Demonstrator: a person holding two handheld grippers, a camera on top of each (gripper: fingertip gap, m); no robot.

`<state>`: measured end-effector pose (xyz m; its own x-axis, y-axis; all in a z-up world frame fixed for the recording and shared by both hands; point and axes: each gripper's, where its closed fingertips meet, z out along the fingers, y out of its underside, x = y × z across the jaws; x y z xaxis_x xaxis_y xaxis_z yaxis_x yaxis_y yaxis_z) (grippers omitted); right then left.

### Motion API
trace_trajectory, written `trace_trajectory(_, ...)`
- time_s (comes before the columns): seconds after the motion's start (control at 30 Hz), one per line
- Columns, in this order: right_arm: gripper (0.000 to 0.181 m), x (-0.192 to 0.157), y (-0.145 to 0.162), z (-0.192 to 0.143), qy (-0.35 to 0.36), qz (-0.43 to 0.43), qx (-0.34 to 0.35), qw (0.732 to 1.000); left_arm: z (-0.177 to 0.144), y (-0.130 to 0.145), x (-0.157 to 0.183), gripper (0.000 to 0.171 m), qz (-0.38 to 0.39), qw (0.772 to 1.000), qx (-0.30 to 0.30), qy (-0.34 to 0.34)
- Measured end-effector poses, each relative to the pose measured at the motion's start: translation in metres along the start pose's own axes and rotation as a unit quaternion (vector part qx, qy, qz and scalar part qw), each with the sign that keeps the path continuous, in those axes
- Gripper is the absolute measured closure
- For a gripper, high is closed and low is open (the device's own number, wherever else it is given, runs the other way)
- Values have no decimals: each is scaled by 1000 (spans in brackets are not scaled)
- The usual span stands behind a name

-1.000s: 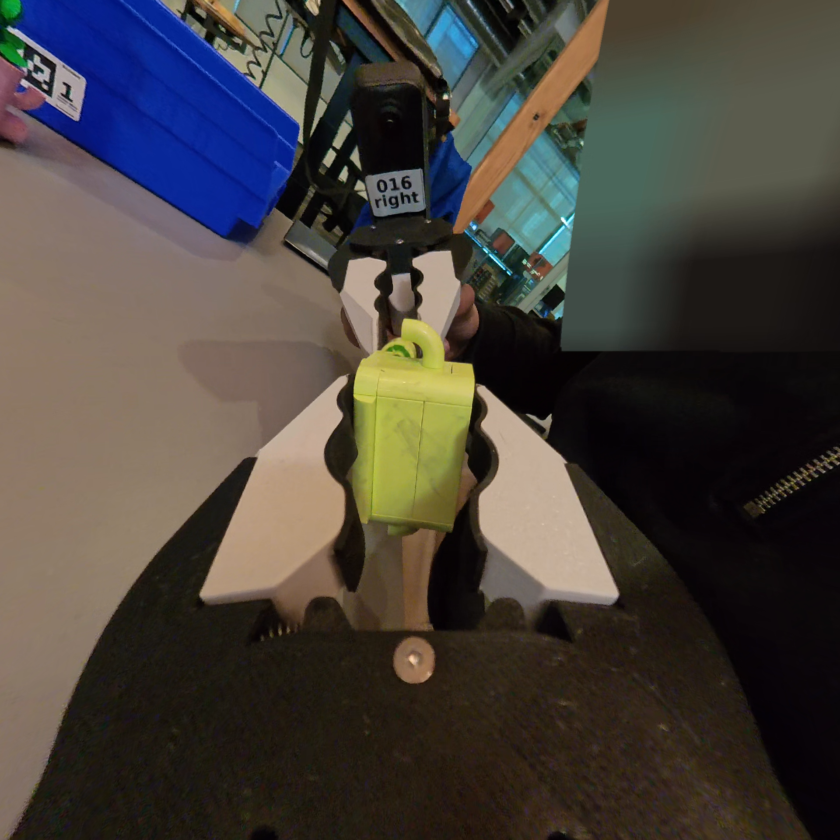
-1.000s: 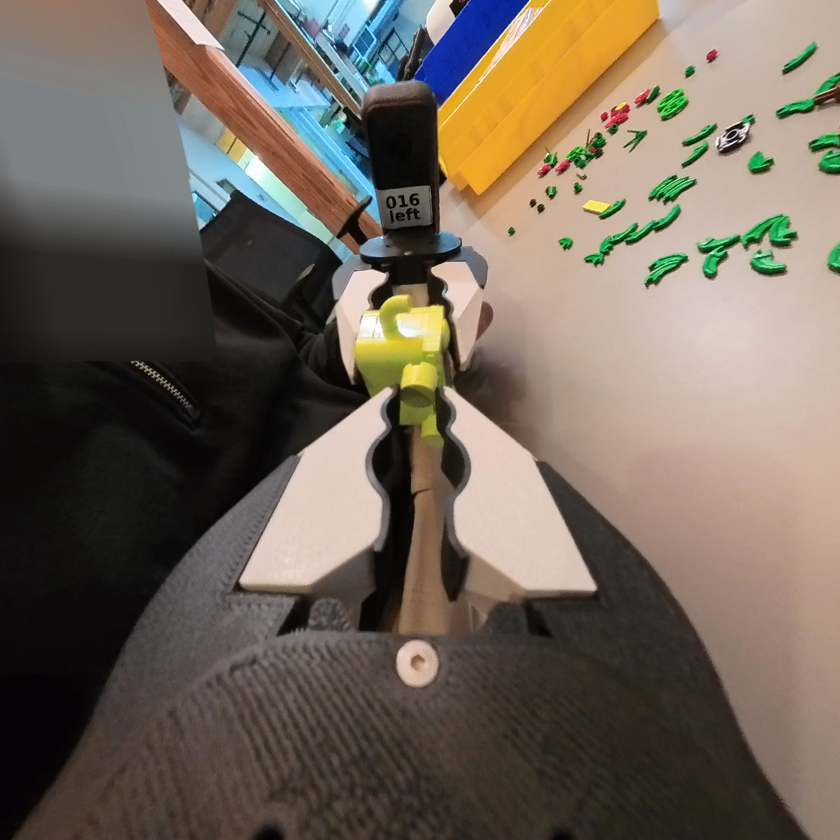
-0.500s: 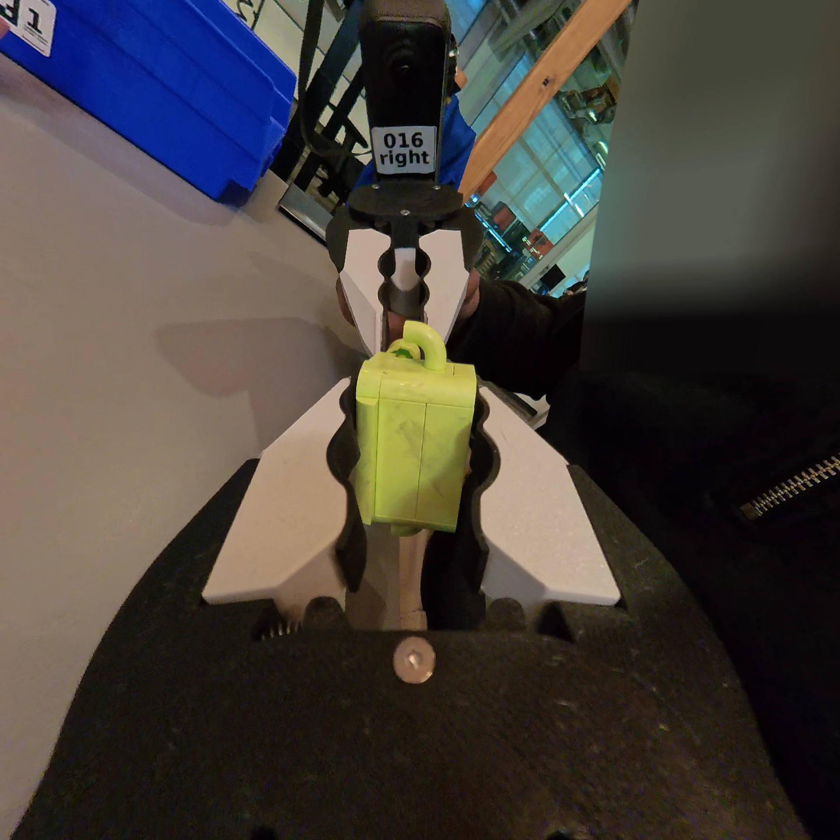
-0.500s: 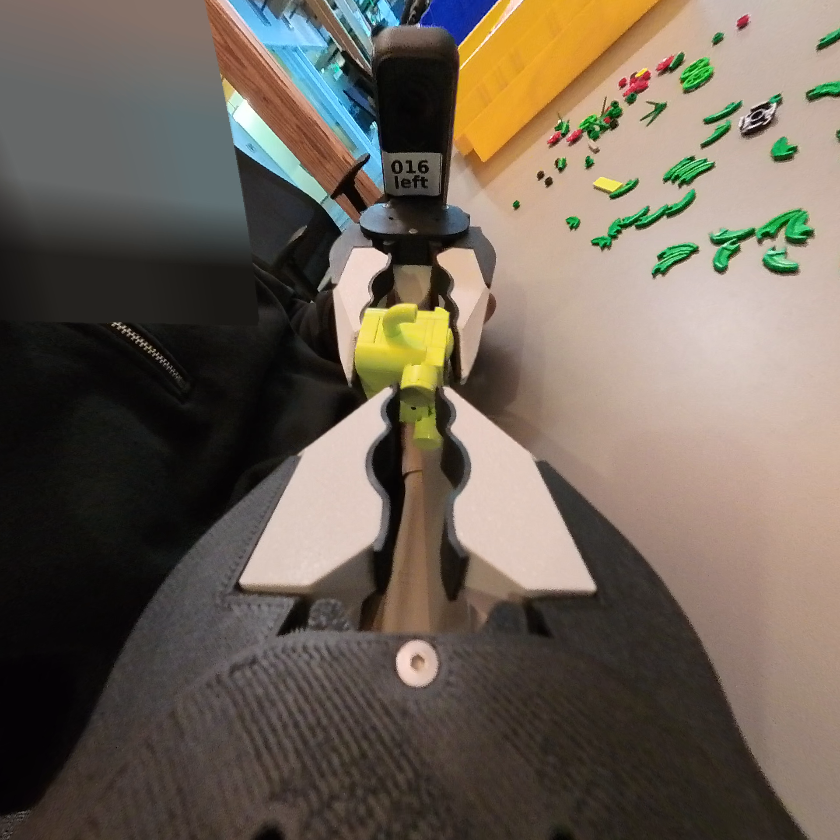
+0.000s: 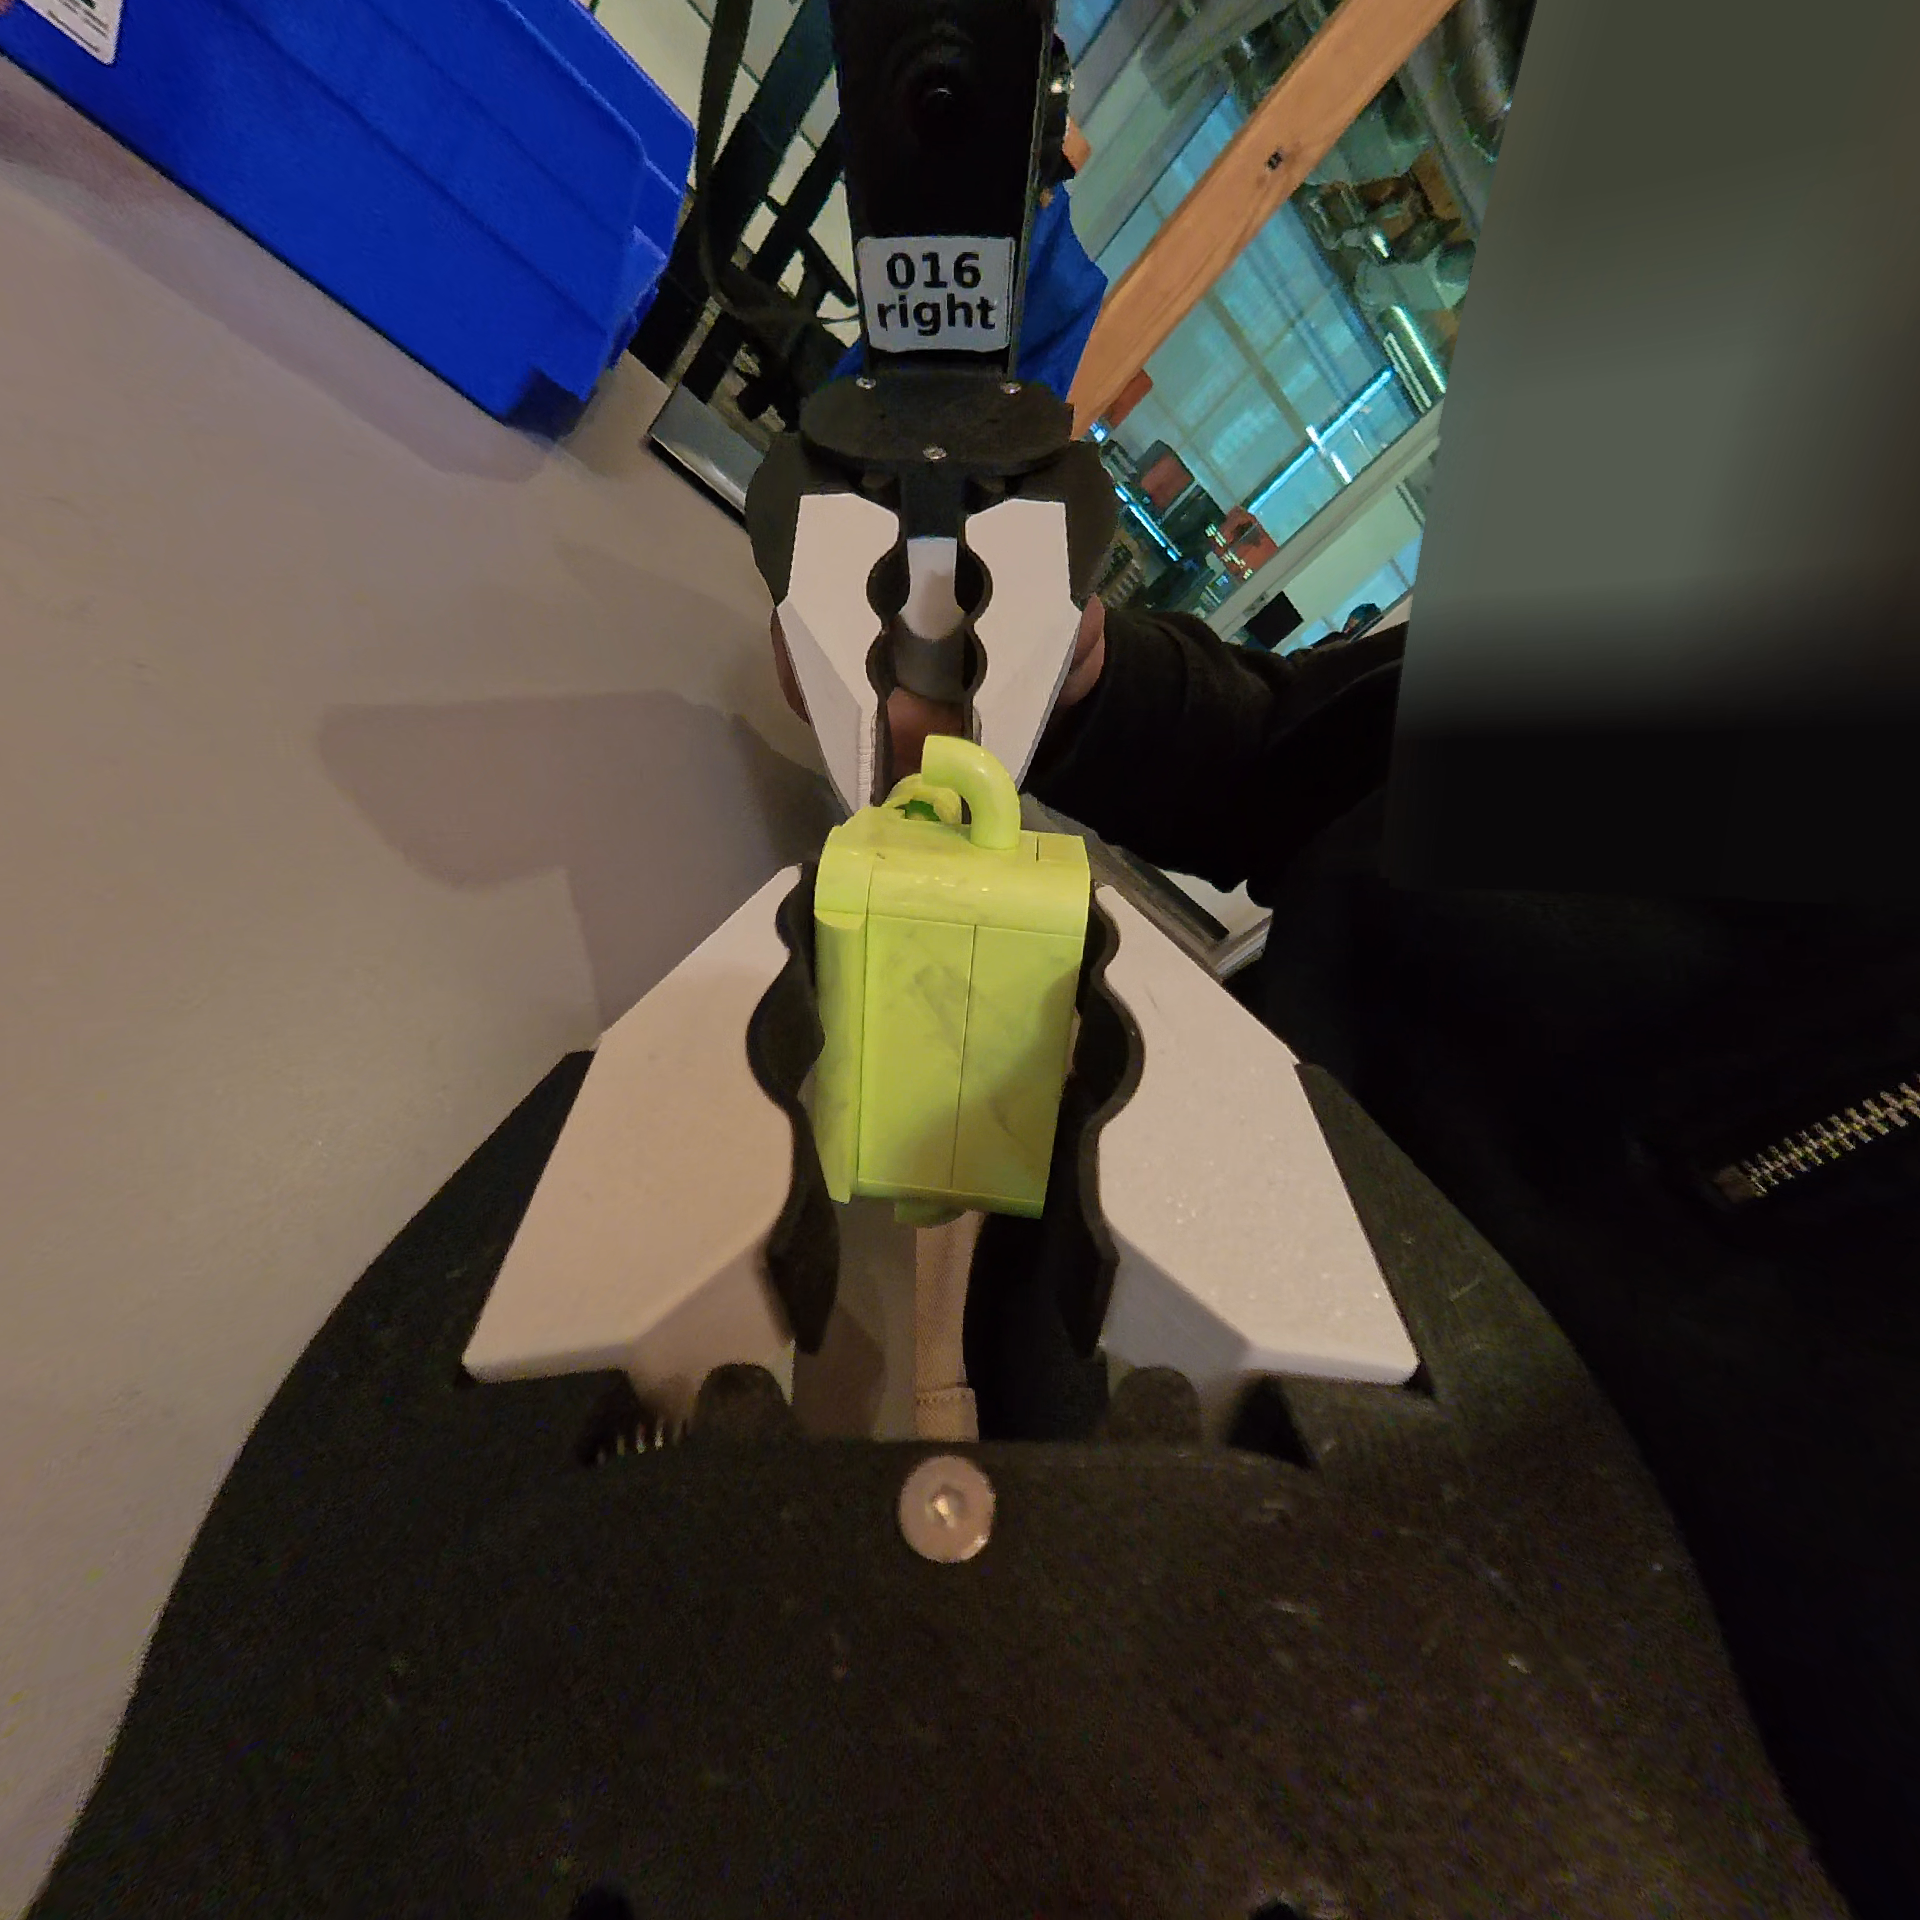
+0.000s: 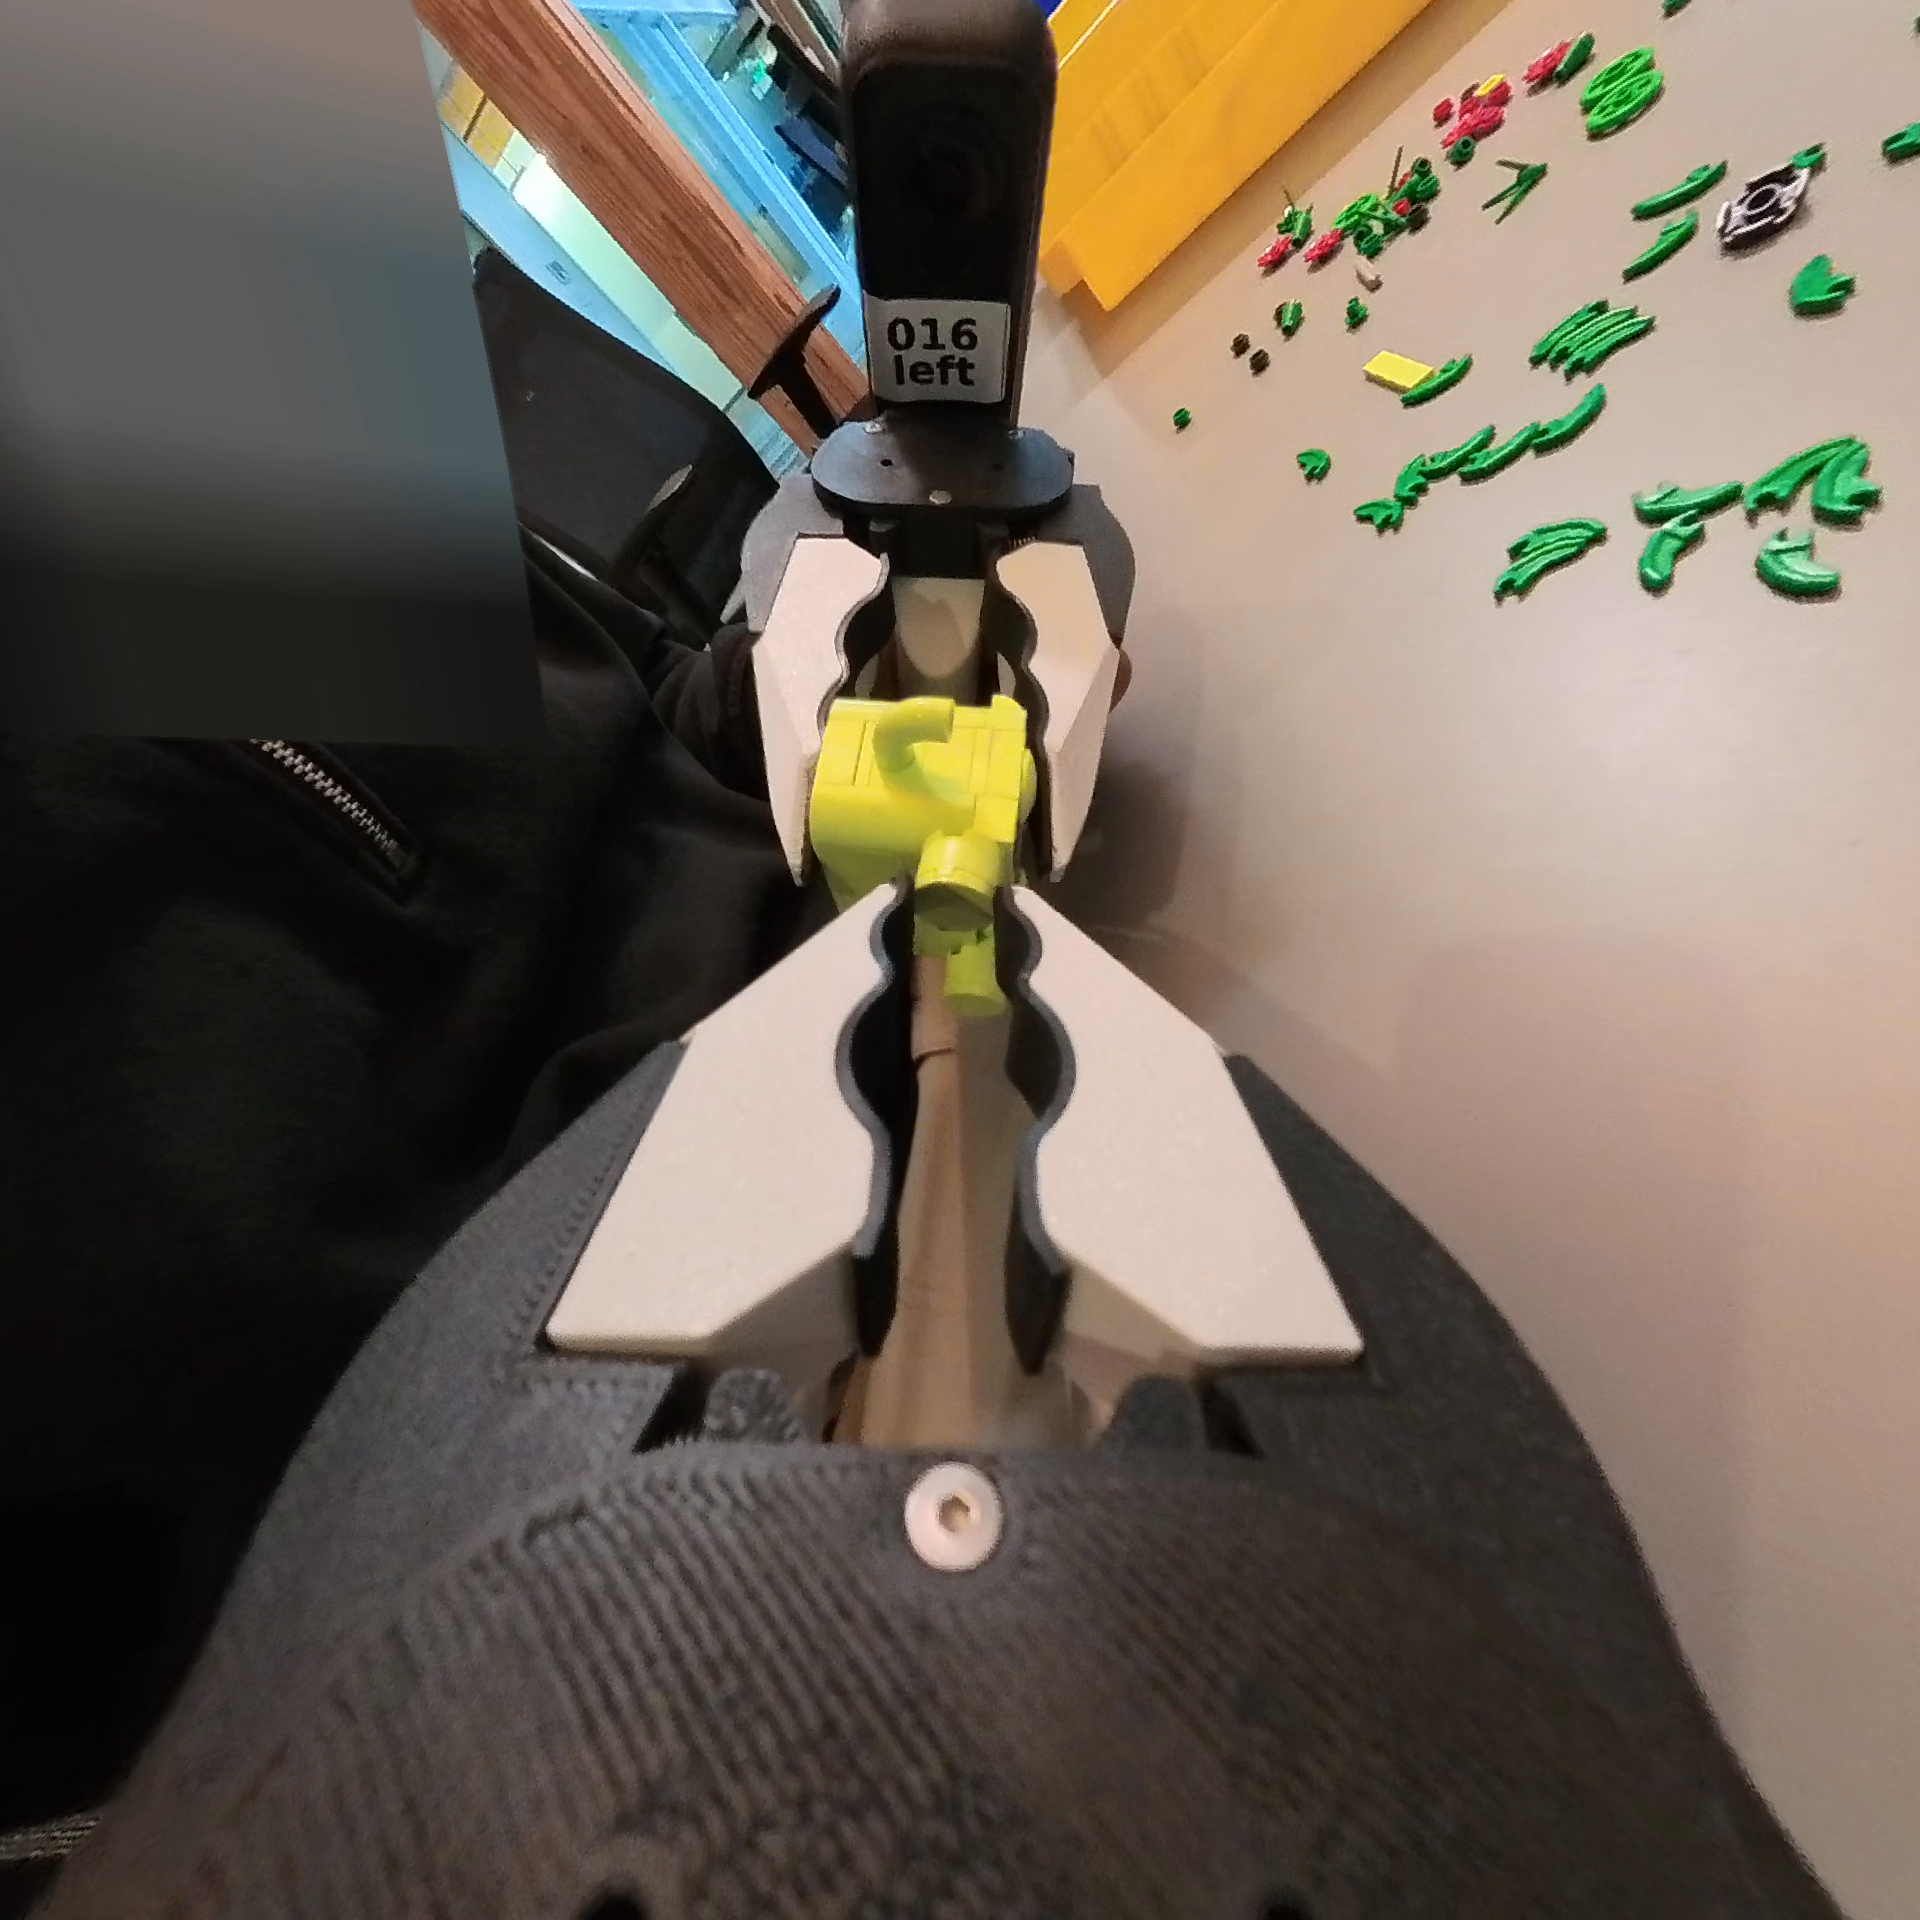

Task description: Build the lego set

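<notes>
My left gripper [image 5: 951,904] is shut on a lime green lego block assembly [image 5: 951,1039] with a curved hook [image 5: 977,790] on its far end. My right gripper [image 5: 940,800] faces it head-on, its tips right at the hook end. In the right wrist view my right gripper [image 6: 954,904] is shut on a small lime piece [image 6: 961,914] that meets the lime assembly [image 6: 904,779], which sits between the left gripper's fingers [image 6: 1070,727]. Both are held above the grey table [image 5: 260,831].
A blue bin [image 5: 364,177] stands at the table's far left. A yellow bin [image 6: 1195,156] and several loose green leaf pieces [image 6: 1590,343], red bits [image 6: 1475,104] and a black piece [image 6: 1039,197] lie on the table. A person's black jacket [image 6: 260,987] is close by. The grippers are tip to tip, or close to it.
The two grippers have drawn closer together and tilted a little. Each now looms larger in the other's view. Both holds are unchanged.
</notes>
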<state>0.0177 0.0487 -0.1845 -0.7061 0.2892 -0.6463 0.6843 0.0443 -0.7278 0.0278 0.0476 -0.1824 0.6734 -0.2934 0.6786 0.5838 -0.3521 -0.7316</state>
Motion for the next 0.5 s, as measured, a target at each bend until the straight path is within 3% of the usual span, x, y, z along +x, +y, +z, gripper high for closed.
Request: trace_trajectory(0.5,168,1,2,2,-15,13,7,1000,2,3,-1,126,-2,1000,-10,-2)
